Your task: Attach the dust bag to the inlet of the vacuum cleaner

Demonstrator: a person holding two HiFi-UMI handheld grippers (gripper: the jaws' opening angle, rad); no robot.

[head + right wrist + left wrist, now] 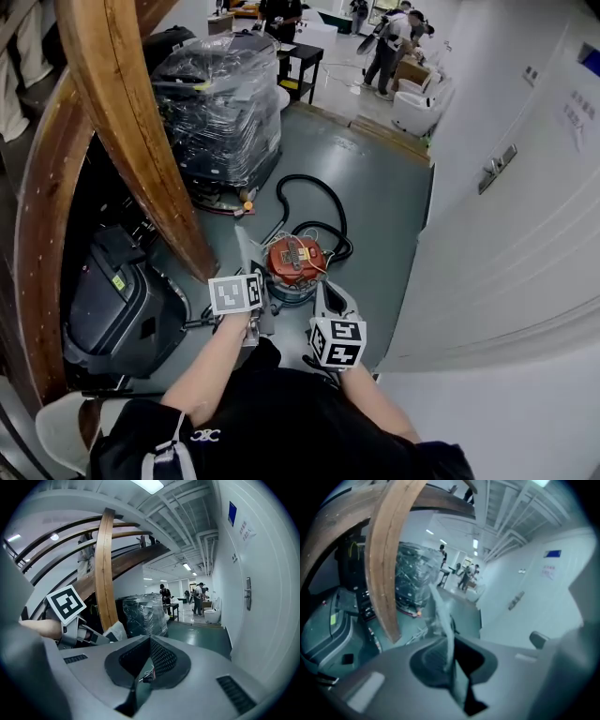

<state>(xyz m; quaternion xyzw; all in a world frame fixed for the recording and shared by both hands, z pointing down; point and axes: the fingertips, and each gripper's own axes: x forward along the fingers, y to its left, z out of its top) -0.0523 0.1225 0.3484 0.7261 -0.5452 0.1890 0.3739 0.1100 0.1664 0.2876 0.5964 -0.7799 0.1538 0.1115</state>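
Approach step, as judged: left gripper (451, 660) is clamped on the thin grey dust bag (442, 613) and right gripper (149, 644) is closed and empty, both just near of the floor-standing red-topped vacuum cleaner (294, 261); next, locate its inlet, not discernible here.

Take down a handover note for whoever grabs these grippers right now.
Left gripper: shut on the dust bag, a thin pale sheet sticking up past the jaws.
Right gripper: shut, empty.
Vacuum cleaner: on the floor ahead of both grippers, black hose looped beyond it.
Done: bag in hand.
Left: bring the bag to the inlet and fit it; inlet not visible here.
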